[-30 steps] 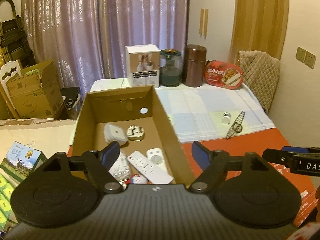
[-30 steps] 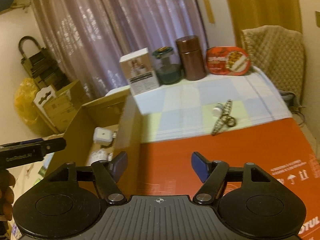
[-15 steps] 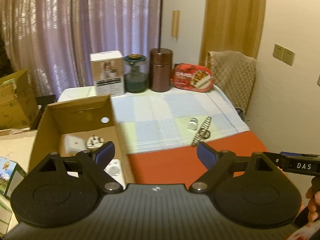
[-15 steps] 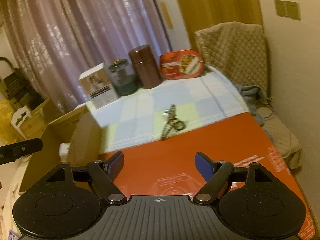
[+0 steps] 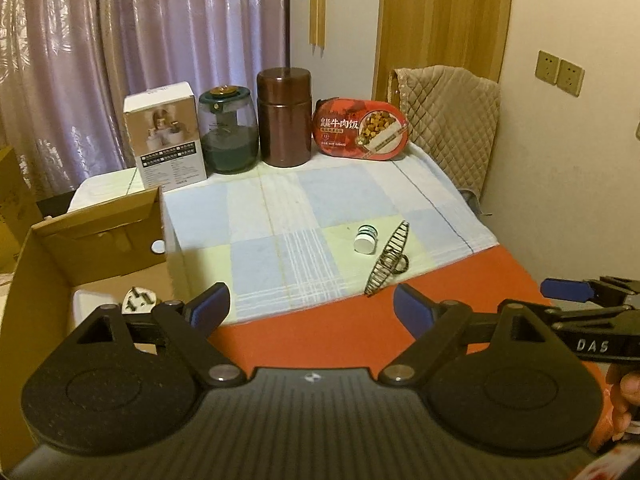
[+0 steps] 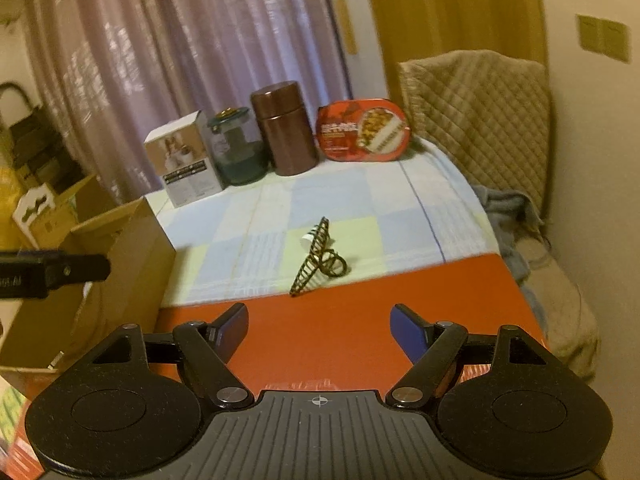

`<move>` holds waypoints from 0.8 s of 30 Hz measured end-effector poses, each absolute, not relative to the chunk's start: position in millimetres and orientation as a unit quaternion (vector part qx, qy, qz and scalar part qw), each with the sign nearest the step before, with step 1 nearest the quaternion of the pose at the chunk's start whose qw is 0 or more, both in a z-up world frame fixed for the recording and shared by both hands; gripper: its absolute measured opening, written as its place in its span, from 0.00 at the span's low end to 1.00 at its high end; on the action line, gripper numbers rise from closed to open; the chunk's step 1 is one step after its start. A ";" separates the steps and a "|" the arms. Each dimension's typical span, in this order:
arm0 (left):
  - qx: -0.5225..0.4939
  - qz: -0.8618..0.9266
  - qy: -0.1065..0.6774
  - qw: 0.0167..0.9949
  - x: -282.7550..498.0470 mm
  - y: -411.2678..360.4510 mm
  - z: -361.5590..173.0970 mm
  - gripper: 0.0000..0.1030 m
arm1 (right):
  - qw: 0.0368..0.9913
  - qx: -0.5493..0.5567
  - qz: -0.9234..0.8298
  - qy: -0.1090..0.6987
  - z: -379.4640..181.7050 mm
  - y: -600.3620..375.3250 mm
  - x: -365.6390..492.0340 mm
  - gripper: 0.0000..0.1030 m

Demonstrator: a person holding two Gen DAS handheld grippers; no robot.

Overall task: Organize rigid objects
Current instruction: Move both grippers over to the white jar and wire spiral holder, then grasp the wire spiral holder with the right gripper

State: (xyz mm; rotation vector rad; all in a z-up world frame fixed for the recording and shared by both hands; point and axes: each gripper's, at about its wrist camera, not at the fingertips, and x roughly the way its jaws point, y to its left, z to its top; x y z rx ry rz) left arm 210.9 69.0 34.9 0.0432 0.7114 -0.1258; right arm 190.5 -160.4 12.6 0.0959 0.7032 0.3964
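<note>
The left claw point(image 5: 311, 307) is hovering with its jaws spread wide and nothing between them, over the red part of the surface point(image 5: 320, 336). Ahead and to its right, the wire hair clip point(image 5: 387, 258) is lying on the checked cloth point(image 5: 280, 216), a small white bottle point(image 5: 366, 239) just beside it. The cardboard box point(image 5: 24, 280) is sitting to its left, a plug point(image 5: 138, 299) inside.

From the right side, the right claw point(image 6: 319, 332) is also standing spread and empty, with the hair clip point(image 6: 316, 260) straight ahead, well apart and lying at a slant. I am thinking thin wire could slip between the pads, or a careless approach could knock the bottle rolling, since it is nearly hidden behind the clip here.
</note>
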 end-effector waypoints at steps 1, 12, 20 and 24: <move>0.023 -0.062 0.350 0.934 218.5 68.9 31.1 0.84 | 0.918 0.039 0.200 0.341 7.0 -157.9 199.9 0.73; 0.049 -0.078 0.367 0.925 290.7 65.1 -6.8 0.84 | 0.908 -0.017 0.270 0.321 -43.9 -129.5 282.4 0.59; 0.064 -0.094 0.369 0.922 326.9 54.3 -23.5 0.83 | 0.902 -0.024 0.288 0.321 -76.0 -113.7 333.2 0.41; 0.065 -0.100 0.370 0.921 336.0 51.9 -28.1 0.83 | 0.900 -0.016 0.285 0.328 -85.2 -110.5 347.6 0.34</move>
